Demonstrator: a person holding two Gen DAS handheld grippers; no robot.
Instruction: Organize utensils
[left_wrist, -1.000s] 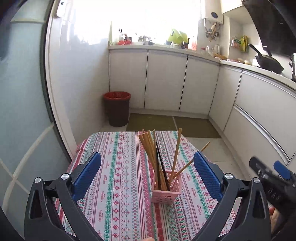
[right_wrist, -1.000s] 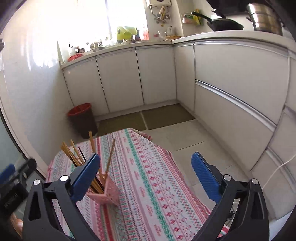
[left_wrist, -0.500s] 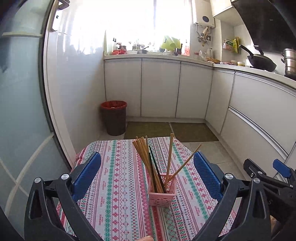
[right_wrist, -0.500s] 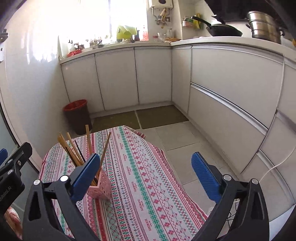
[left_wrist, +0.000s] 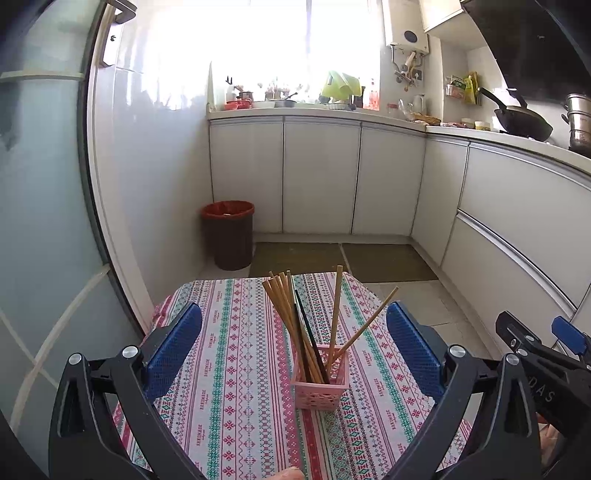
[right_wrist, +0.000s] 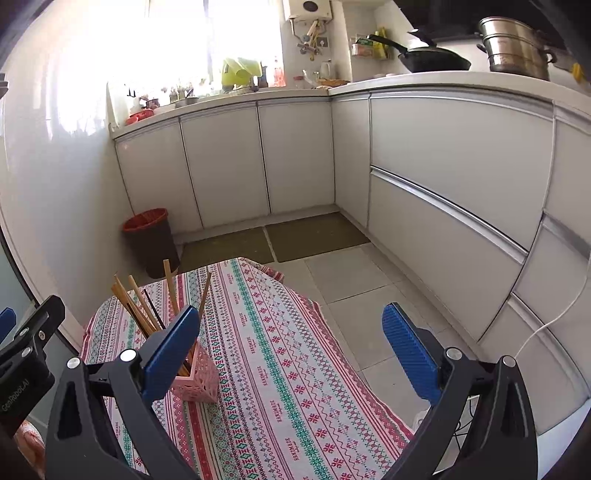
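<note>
- Kitchen cabinets and a red-lined bin (left_wrist: 227, 234) stand beyond a small bench (left_wrist: 229, 373) covered in a striped patterned cloth; nothing loose is visible on the cloth.
- Near the middle of the bench, a little toward its near edge, stands a pink basket (left_wrist: 320, 384), upright, with the chopsticks (left_wrist: 295, 325) in it: a bundle leaning toward the left edge, 1 nearly upright, 1 splayed toward the right edge.
- Left claw (left_wrist: 293, 350): fingers wide apart, holding nothing, raised above the near edge with the basket centred between them.
- Right claw (right_wrist: 291, 349): also spread and empty, over the right side of the bench.
- Judgement: the sorting looks nearly finished; what seems left is tidying the splayed stick.
- To do that well, come in low on the stray stick alone, close gently near its upper half, and tip it toward the bundle.
- The basket looks light, so steady its wall with the other claw, or it may topple.
</note>
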